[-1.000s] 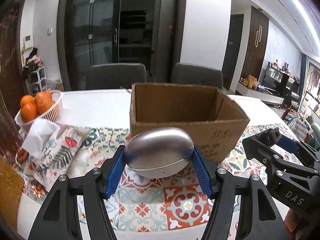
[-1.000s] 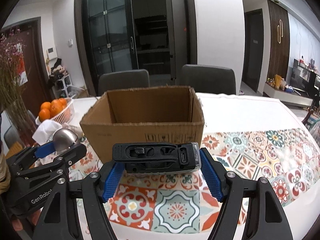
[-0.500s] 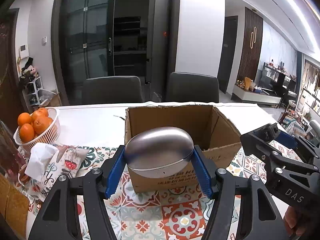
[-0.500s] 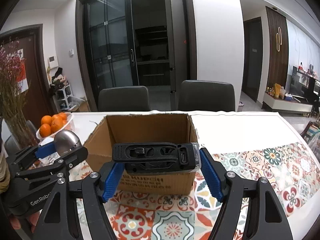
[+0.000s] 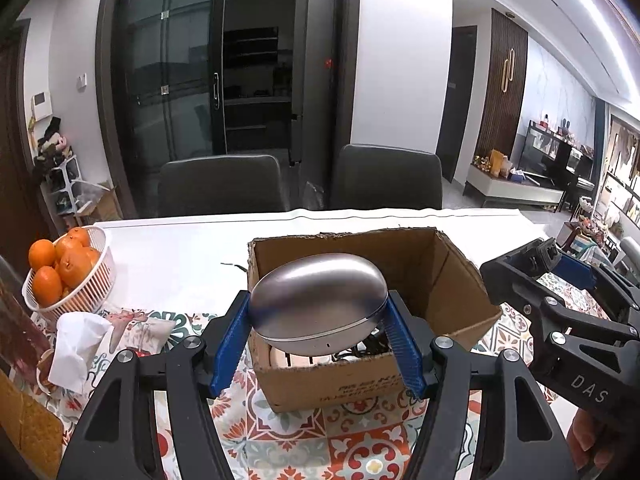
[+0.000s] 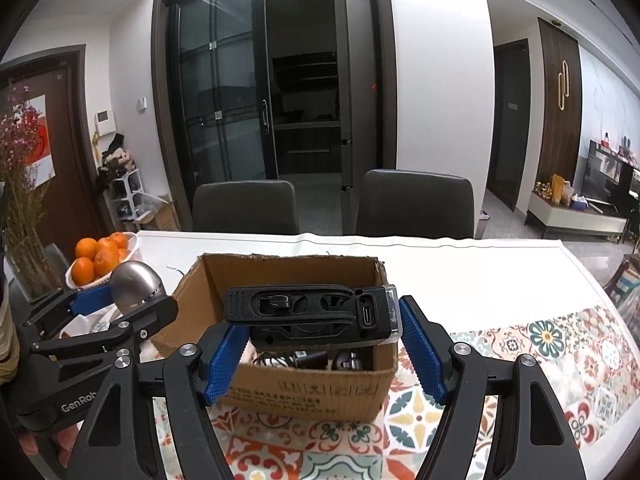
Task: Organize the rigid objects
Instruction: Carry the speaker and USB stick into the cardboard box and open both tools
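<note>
Left gripper (image 5: 318, 334) clamping silver egg-shaped case (image 5: 318, 312) crosswise, above cardboard box (image 5: 460, 276)

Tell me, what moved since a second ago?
Both hand-held grippers rose toward the open brown cardboard box. The left one lifted its silver egg-shaped metal case above the near rim; the right raised its black rectangular gadget likewise. Nothing was let go. The box stayed put.

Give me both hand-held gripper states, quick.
Left hand-held gripper: closed on the silver egg-shaped case.
Right hand-held gripper: closed on the black device with a USB-C port.
</note>
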Motion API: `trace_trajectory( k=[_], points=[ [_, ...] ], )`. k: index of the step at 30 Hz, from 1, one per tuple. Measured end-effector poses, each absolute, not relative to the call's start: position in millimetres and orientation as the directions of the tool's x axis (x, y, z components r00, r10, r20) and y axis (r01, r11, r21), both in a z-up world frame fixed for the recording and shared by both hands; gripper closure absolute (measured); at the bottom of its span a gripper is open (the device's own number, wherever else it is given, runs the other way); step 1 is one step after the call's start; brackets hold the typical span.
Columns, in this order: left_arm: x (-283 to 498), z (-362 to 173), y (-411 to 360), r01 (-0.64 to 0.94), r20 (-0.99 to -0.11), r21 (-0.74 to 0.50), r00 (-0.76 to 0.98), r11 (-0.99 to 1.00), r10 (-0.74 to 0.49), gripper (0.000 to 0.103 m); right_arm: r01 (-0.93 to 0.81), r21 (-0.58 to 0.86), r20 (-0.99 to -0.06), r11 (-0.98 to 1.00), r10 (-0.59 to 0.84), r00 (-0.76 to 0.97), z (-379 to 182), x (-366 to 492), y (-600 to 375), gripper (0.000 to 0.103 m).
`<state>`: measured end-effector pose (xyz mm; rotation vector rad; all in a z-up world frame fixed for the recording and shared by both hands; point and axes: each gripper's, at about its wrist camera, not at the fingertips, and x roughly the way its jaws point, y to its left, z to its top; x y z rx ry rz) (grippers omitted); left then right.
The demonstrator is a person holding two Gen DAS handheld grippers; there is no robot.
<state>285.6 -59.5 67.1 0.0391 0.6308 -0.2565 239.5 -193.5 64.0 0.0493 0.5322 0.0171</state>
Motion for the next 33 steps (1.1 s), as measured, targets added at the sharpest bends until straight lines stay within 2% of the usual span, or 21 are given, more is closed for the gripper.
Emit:
trace_trajectory(
  k=[18, 29, 33],
  points=[
    [329.8, 48.2, -67.0, 0.24, -0.646, -0.03, 0.736, 0.97, -0.202, 0.039, -0.006, 0.056, -0.558, 0.998, 0.036, 0.829, 48.0, 279.9, -194.2, 0.03],
    [348.0, 29.2, -68.5, 0.23, -0.709, -0.044, 0.678, 0.972, -0.193, 0.039, -0.01, 0.066, -0.624, 0.998, 0.049, 0.78, 35.6, 306.0, -201.6, 0.029],
    [344.9, 29.3, -67.7, 0.22, -0.701, -0.033, 0.69, 0.975, -0.18, 0.036, -0.004, 0.074, -0.639, 0.997, 0.051, 0.767, 31.8, 309.1, -203.9, 0.027]
  ],
)
